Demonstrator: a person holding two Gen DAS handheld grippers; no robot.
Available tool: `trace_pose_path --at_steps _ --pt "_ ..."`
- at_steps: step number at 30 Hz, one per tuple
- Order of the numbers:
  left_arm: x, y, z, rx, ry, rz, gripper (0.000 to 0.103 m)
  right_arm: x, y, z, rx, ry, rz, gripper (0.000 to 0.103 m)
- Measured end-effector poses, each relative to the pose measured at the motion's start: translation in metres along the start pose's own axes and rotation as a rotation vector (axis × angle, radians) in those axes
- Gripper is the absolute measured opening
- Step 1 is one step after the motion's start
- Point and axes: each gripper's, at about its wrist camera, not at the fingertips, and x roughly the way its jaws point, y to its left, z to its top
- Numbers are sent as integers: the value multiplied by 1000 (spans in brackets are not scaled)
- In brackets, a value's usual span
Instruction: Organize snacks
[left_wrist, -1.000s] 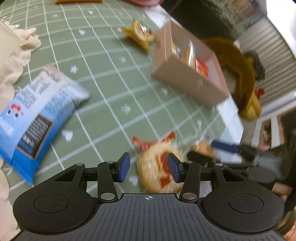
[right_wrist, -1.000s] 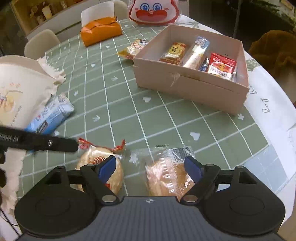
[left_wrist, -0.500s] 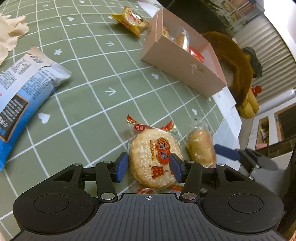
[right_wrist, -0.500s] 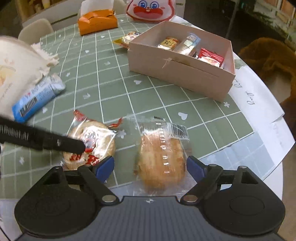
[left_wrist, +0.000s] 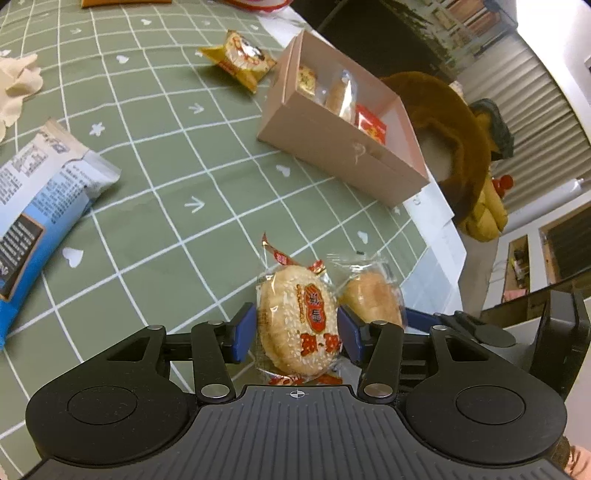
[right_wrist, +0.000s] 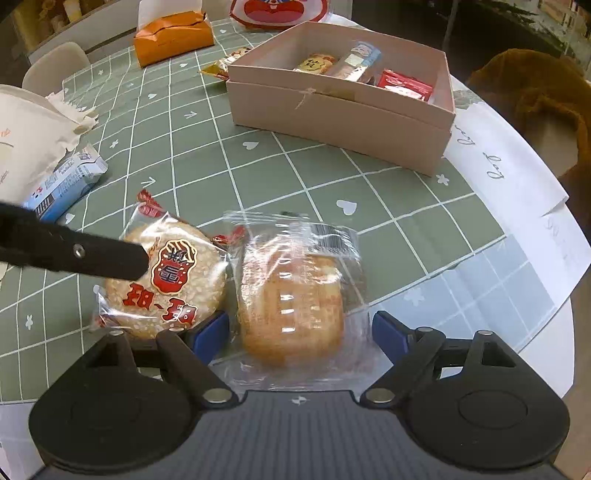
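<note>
Left wrist view: the left gripper (left_wrist: 296, 334) sits low in the frame with its blue pads either side of a round sesame rice cracker (left_wrist: 298, 325) in a clear wrapper with red lettering. The pads stand close against the wrapper's edges, yet a sliver of gap shows on the left side, so the jaws read as spread and not clamped; they have just eased in slightly after widening. Just right of the cracker lies a wrapped bun (left_wrist: 371, 298), with the right gripper's blue pad behind it at the lower right. The pink box (left_wrist: 340, 158) stands in the upper middle of the frame, a few snacks inside, a yellow snack packet (left_wrist: 240, 61) just beyond its left end. A blue packet (left_wrist: 40, 218) lies at the left edge on the green grid tablecloth (left_wrist: 155, 184).

In the right wrist view, the right gripper (right_wrist: 301, 334) is spread wide around the bun (right_wrist: 291, 299), bottom centre, with clear space between each pad and the pastry; the left pad touches the wrapper's edge. The cracker (right_wrist: 166, 280) lies touching the bun's wrapper at lower left, the left gripper's black finger (right_wrist: 74, 253) lying across it.
</note>
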Motion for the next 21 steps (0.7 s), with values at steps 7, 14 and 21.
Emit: trace_pose_path --at_steps 7,14,21 --pt "12 14 -1 -35 17 32 50 -7 2 3 -20 -4 18 86" --pt "14 16 -5 -8 18 30 50 -2 0 1 5 18 31 86" --pt "18 12 -9 26 -23 -11 64 -2 1 -4 8 -11 19 87"
